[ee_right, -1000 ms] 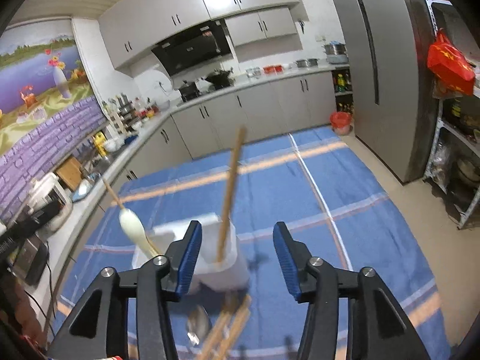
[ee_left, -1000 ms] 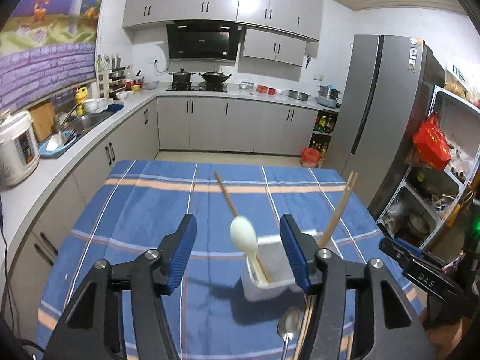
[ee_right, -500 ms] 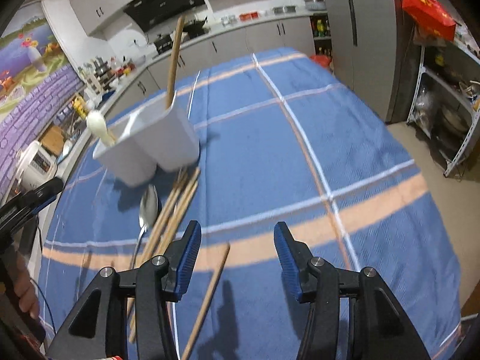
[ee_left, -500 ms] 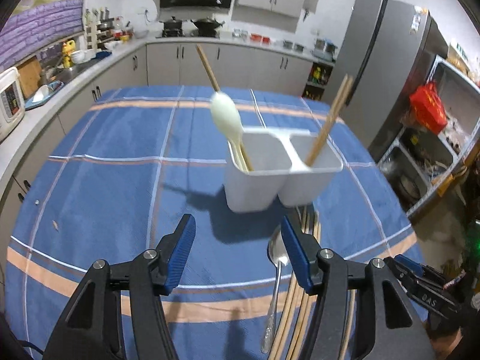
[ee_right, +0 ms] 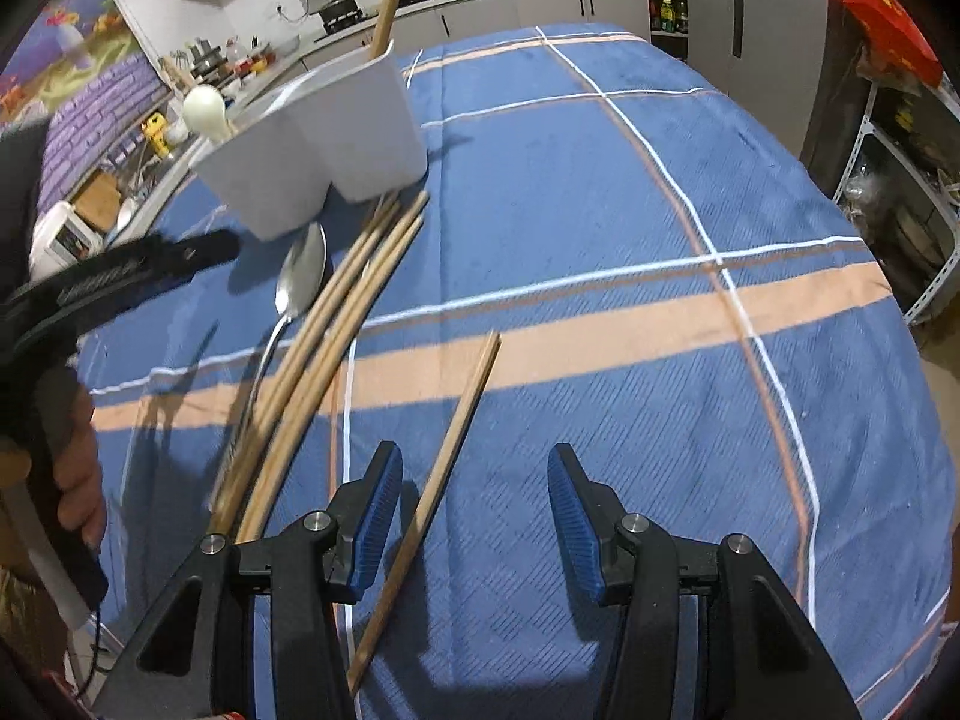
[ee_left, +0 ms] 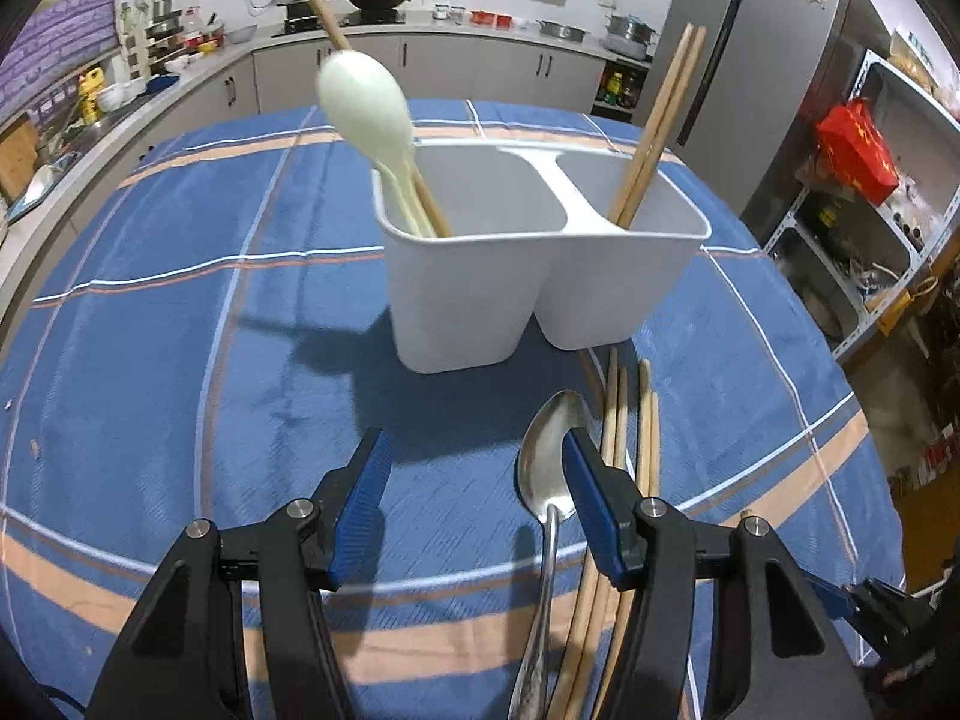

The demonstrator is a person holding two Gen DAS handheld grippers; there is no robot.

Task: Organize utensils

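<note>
A white two-compartment utensil holder [ee_left: 540, 276] stands on the blue striped tablecloth [ee_left: 180, 300]. Its left compartment holds a pale spoon [ee_left: 366, 102] and a wooden stick; its right compartment holds a pair of chopsticks [ee_left: 657, 120]. A metal spoon [ee_left: 549, 474] and several loose chopsticks [ee_left: 630, 438] lie in front of it. My left gripper [ee_left: 474, 480] is open and empty just above the cloth, its right finger beside the spoon bowl. My right gripper [ee_right: 474, 498] is open and empty; a single chopstick [ee_right: 444, 474] lies between its fingers, near the left one. The holder also shows in the right wrist view [ee_right: 318, 144], as do the spoon [ee_right: 300, 276] and chopstick bundle [ee_right: 336, 324].
Kitchen counters with a stove [ee_left: 360, 6] run along the far wall. A grey fridge [ee_left: 768, 60] and a metal shelf rack [ee_left: 870, 210] stand to the right of the table. The person's hand on the left gripper [ee_right: 66, 420] shows in the right wrist view.
Both grippers have come down and tilted towards the table. The holder now looms closer to the left gripper, and the single chopstick now lies between the right gripper's fingers.
</note>
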